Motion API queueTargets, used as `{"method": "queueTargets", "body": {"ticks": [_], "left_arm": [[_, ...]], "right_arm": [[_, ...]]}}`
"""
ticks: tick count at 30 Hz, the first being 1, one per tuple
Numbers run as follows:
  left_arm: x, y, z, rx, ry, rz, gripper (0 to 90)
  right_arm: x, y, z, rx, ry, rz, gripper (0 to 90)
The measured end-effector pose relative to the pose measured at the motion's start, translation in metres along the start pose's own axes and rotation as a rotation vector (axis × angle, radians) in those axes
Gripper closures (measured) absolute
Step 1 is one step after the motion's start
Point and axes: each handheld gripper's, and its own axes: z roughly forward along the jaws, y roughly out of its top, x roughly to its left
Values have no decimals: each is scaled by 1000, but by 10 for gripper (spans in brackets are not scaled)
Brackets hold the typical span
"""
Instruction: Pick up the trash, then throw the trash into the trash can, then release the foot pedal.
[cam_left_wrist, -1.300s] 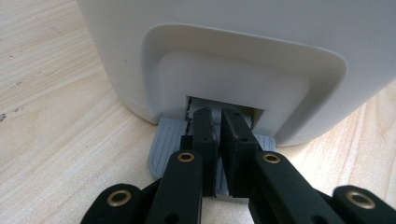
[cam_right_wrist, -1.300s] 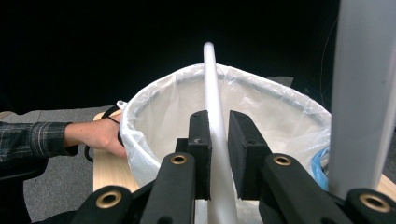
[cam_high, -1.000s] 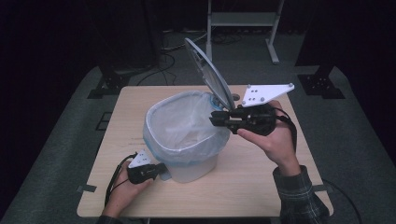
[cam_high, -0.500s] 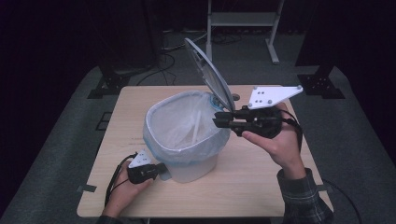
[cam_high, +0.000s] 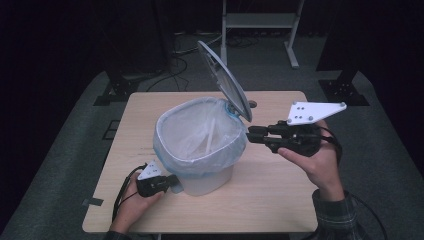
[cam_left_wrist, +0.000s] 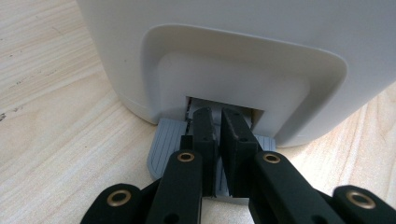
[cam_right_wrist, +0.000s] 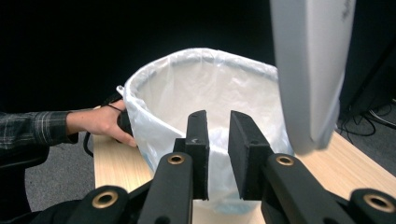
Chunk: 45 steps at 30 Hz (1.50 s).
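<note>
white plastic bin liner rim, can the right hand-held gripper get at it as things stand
Probably yes: the right hand-held gripper hovers open beside the white plastic bin liner rim, and the raised grey oval lid leaves the opening uncovered.

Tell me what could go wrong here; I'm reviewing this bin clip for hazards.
1. The left hand-held gripper presses the grey pedal with its narrow jaws close together; if they slip off, the raised lid would likely drop.
2. The right hand-held gripper sits at the rim beside the lid, so a falling lid could strike it.
3. Its jaws, slightly apart, are near the thin bag liner and could snag or tear it.
</note>
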Motion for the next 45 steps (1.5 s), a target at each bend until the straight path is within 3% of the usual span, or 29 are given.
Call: {"method": "queueTargets", "body": {"ticks": [20,29,33,38,41,45], "left_arm": [[1,-1,-1,-7,-3,-14,844],[-1,0,-5,0,-5,-17,819],[-1,1,-10,10,-8,-12,779],[-2,6,-21,-18,-4,-13,728],[-3,9,-28,0,14,-6,672],[-2,11,-34,-22,15,-12,587]], "right_arm": [[-15,-52,-26,22,-67,72,742],[-21,-77,-36,25,-105,101,680],[-24,-87,-35,50,-120,113,631],[-26,-96,-33,71,-129,118,587],[-28,-100,-32,72,-135,125,558],[-30,-104,-30,71,-147,127,496]]}}
